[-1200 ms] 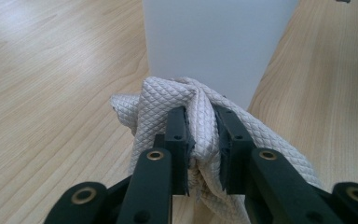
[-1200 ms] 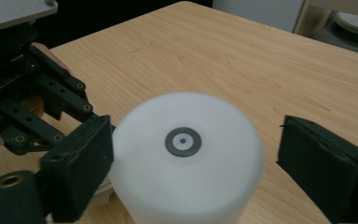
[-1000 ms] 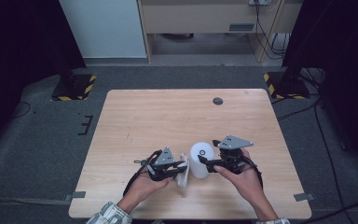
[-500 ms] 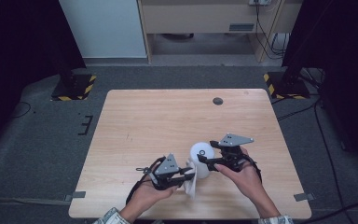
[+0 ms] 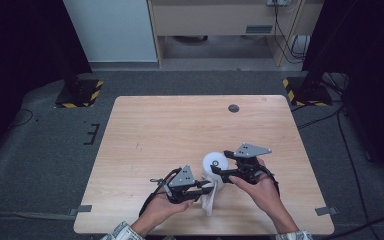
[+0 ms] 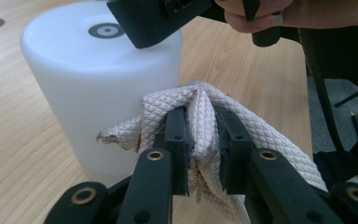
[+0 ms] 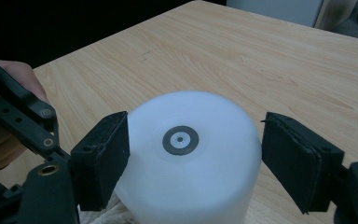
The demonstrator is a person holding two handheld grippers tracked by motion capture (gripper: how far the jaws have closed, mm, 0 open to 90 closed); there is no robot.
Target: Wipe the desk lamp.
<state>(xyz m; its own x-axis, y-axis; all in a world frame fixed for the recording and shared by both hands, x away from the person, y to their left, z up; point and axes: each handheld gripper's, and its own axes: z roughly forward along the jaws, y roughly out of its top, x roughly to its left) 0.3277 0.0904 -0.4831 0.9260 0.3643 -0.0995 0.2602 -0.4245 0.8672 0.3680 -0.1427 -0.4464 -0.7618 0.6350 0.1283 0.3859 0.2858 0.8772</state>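
Where the high view looks down on the tabletop (image 5: 180, 130), the left gripper (image 5: 206, 187) pinches a white cloth (image 5: 210, 199) that hangs just below its tips, and a white cylinder (image 5: 215, 163) stands just beyond it, straddled at the top by the right gripper (image 5: 216, 171). A small dark disc (image 5: 233, 108) lies well beyond both; no writing is legible.

Seen in the left gripper view, the jaws are clamped tight on the quilted cloth (image 6: 205, 126), whose folds bulge above them and touch the cylinder (image 6: 98, 88) just ahead to the left. One jaw of the right gripper crosses the cylinder's top.

Along the right gripper view, the jaws have just been closing, yet stand wide either side of the cylinder (image 7: 186, 177); whether the pads touch it cannot be told. A grey ring mark (image 7: 180, 139) sits centred on its top, unlabelled.
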